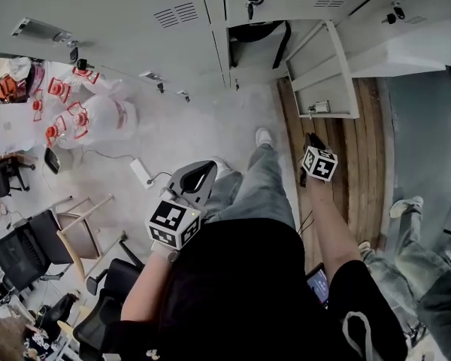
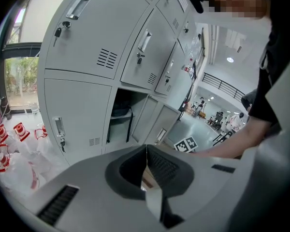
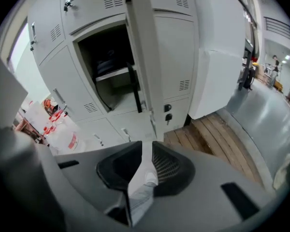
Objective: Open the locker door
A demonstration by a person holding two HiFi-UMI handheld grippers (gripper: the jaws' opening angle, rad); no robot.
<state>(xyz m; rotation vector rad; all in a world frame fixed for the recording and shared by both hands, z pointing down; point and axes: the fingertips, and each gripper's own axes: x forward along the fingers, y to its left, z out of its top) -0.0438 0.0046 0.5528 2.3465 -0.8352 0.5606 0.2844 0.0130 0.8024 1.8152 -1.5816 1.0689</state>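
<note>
Our L gripper (image 1: pixel 199 177), nearest, has jaws together w/ nothing in them; R gripper (image 1: pixel 313 139) jaws stand a narrow slit apart, empty; locker door (image 1: pixel 323 70) hangs open just ahead of it, over wood planks (image 1: pixel 364 149).

- The locker door (image 1: pixel 323 74) (image 3: pixel 140 57) is a pale grey metal panel. It is swung wide open and stands out from the row of lockers, and its lock fitting shows near the free edge.
- Its compartment (image 1: pixel 255 36) (image 3: pixel 106 57) lies exposed and dark, with a shelf and a black strap inside.
</note>
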